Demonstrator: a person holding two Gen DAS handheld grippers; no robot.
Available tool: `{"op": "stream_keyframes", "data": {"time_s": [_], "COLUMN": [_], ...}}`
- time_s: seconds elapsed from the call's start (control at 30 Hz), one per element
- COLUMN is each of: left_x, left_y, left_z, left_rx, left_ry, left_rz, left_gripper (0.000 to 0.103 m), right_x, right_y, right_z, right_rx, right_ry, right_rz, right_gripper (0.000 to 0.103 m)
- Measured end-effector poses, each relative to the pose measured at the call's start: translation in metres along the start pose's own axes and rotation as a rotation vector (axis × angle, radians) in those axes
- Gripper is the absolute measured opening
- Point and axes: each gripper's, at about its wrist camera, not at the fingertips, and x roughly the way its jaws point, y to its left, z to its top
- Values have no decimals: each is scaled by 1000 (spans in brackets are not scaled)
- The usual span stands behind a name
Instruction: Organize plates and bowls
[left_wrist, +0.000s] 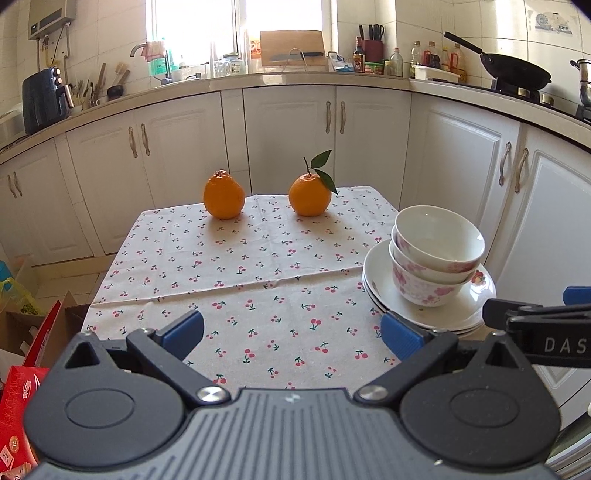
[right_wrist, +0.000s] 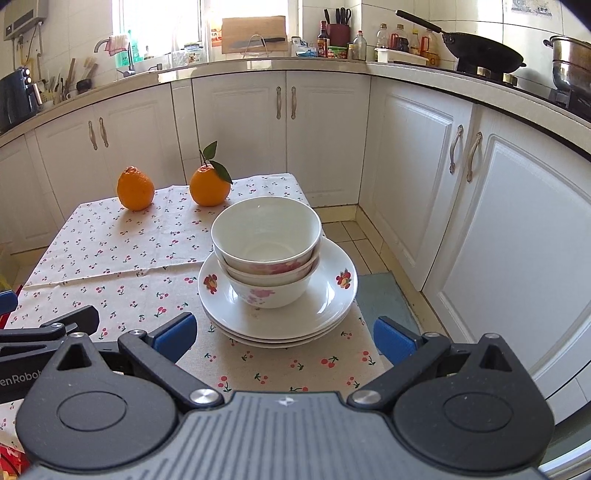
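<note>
White plates (right_wrist: 277, 325) partly hidden under bowls (right_wrist: 266, 243)

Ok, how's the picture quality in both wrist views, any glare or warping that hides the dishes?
Left wrist view: the window is blown out, cabinets bow from fisheye, but the bowls and plates stay sharp at the right edge. Right wrist view: same window glare, bowls centred and crisp, soft shadows beside the oranges.

A home kitchen: white cabinets (right_wrist: 325, 129) under a counter (left_wrist: 280, 79), wok (right_wrist: 480, 55) on the stove, sink tap (left_wrist: 137, 48).
</note>
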Motion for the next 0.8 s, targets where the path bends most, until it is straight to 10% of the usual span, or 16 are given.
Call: {"op": "stream_keyframes", "data": {"time_s": [0.8], "left_x": [0], "left_y": [-1], "left_z": [1], "left_rx": [2], "left_ry": [4], "left_rz": [7], "left_gripper": [101], "right_x": [0], "right_y": [0], "right_z": [-1], "right_rx": [-4], "right_ry": [-6], "right_rz": [-6], "right_gripper": [103]}}
